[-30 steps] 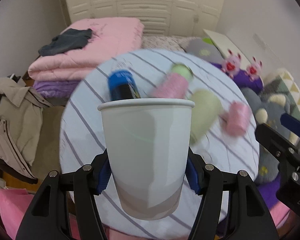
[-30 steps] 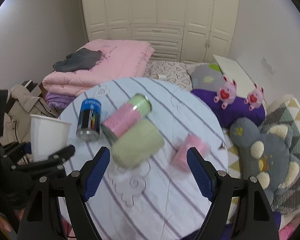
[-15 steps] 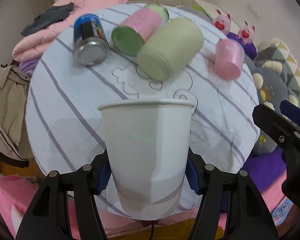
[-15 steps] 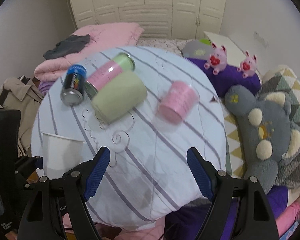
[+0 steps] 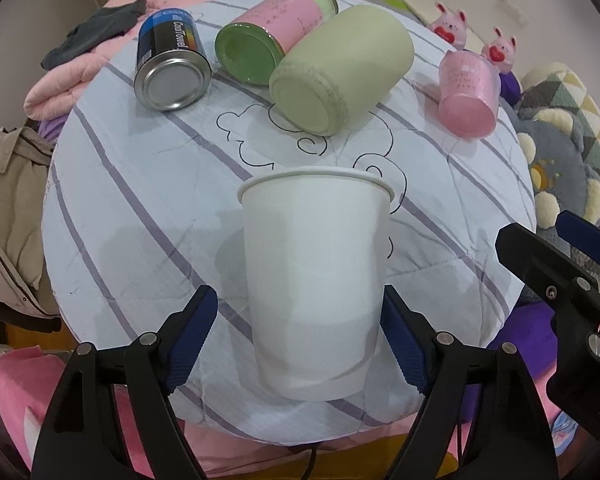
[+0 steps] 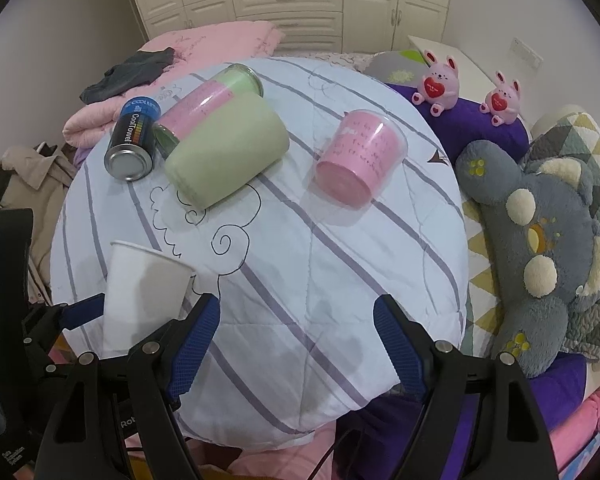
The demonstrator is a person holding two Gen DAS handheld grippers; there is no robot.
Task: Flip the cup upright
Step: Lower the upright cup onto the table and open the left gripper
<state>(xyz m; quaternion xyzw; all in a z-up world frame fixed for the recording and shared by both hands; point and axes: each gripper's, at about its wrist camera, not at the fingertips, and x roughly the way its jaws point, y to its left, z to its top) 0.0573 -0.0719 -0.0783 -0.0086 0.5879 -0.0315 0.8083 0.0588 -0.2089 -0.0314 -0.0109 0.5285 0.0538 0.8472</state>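
My left claw [image 5: 300, 340] is spread wide around the white cup [image 5: 314, 280], pads off its sides. The cup stands upright at the table's [image 5: 140, 208] six o'clock edge. My right claw [image 6: 296, 344] gapes open, holding nothing.

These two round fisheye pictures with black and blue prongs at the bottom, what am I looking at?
Each picture comes from a camera on a hand-held gripper that a person carries, one per hand. The left hand-held gripper has its blue pads open on either side of an upright white paper cup, which stands on a round striped table. The right hand-held gripper is open and empty. Lying on their sides are a blue can, a pink-labelled jar, a green cup and a pink cup.
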